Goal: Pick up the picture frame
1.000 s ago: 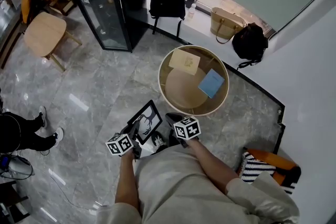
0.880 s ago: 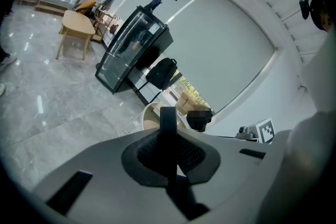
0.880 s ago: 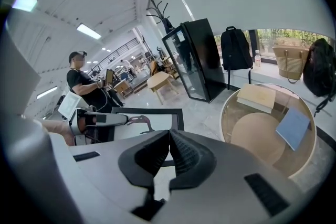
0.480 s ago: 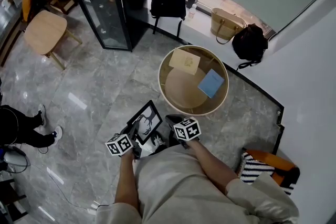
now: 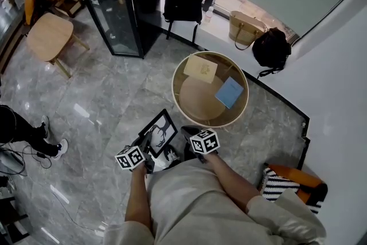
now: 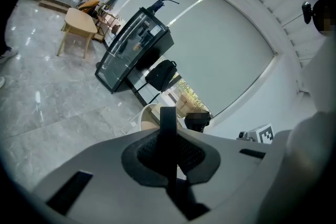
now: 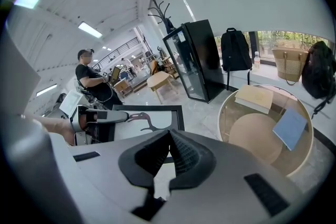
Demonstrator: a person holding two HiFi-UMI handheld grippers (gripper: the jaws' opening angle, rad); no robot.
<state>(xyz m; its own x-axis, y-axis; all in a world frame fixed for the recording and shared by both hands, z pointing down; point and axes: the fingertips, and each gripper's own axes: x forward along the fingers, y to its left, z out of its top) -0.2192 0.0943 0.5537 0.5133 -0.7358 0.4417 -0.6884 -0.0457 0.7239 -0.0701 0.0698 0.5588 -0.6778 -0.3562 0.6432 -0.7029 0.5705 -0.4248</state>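
Grey marble floor tiles (image 5: 97, 94) span the room. At left, the left gripper (image 6: 168, 150) has its jaws clamped on the edge of the black rectangular picture frame with white artwork (image 5: 159, 132), holding it tilted above the floor. The right gripper (image 7: 169, 136) sits just beside the frame's near corner, jaws drawn together and empty. A round wood-rimmed glass table (image 5: 174, 90) stands beyond.

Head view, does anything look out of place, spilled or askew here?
Nothing really stands out. The tan book and blue notebook lie flat on the round table, each at its own angle, and nothing is spilled. The picture frame is tilted, clamped by one edge in the left tongs.
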